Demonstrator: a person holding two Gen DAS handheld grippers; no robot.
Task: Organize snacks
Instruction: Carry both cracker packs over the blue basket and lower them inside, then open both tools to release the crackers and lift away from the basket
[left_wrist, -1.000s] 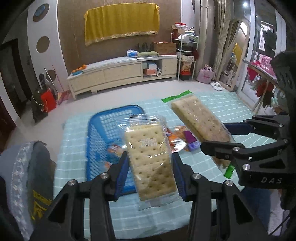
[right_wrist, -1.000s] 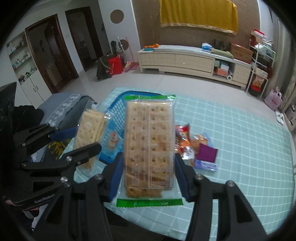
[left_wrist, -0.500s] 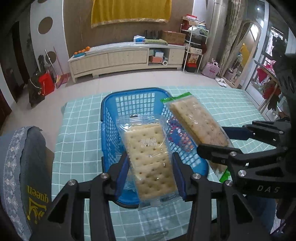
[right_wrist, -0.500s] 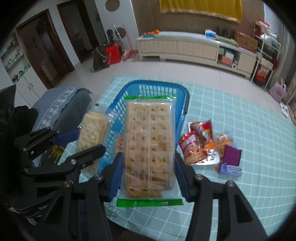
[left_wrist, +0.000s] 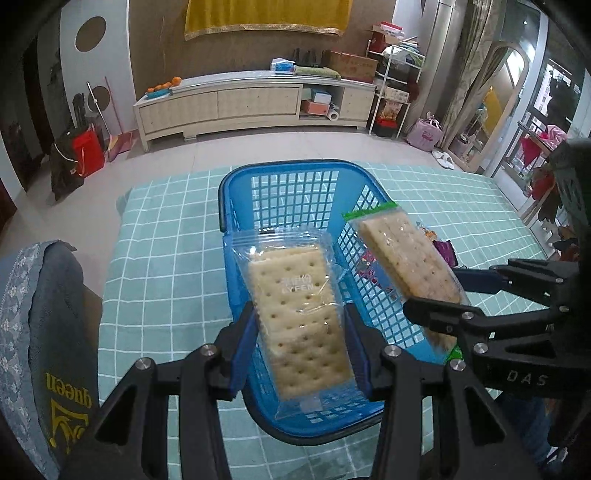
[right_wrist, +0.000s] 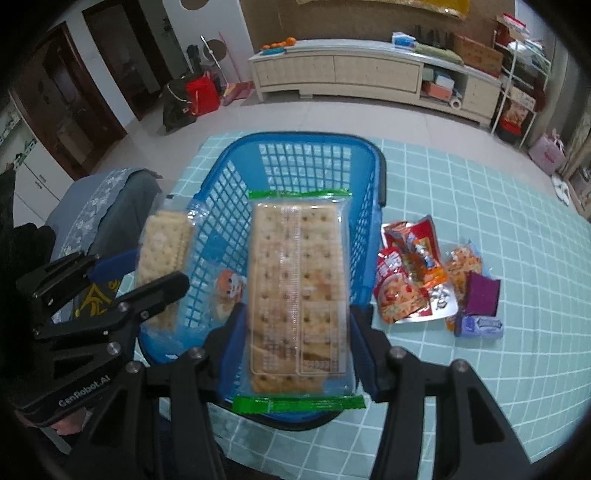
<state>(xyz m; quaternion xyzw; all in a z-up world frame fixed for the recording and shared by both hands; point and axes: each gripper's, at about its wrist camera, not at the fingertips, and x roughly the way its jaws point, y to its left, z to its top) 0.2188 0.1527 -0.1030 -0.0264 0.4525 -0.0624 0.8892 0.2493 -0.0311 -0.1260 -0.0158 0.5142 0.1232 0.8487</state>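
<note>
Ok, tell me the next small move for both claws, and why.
Probably lower both and open them. The left claw grips a clear cracker pack and the right claw grips a green-edged cracker pack, both held above the blue basket, so releasing should drop them inside.

My left gripper (left_wrist: 301, 332) reaches forward, its jaws clamped on the two long edges of a cracker pack (left_wrist: 299, 317), which lies flat between the blue pads (left_wrist: 245, 341) and tilts a little upward. My right gripper (right_wrist: 297, 339) points the same way, level with it and just beside it on its right, jaws pressed against the sides of a longer green-edged pack (right_wrist: 297, 295). Both sets of black fingers splay wide at the base and narrow toward the tips. The two grippers do not touch.
</note>
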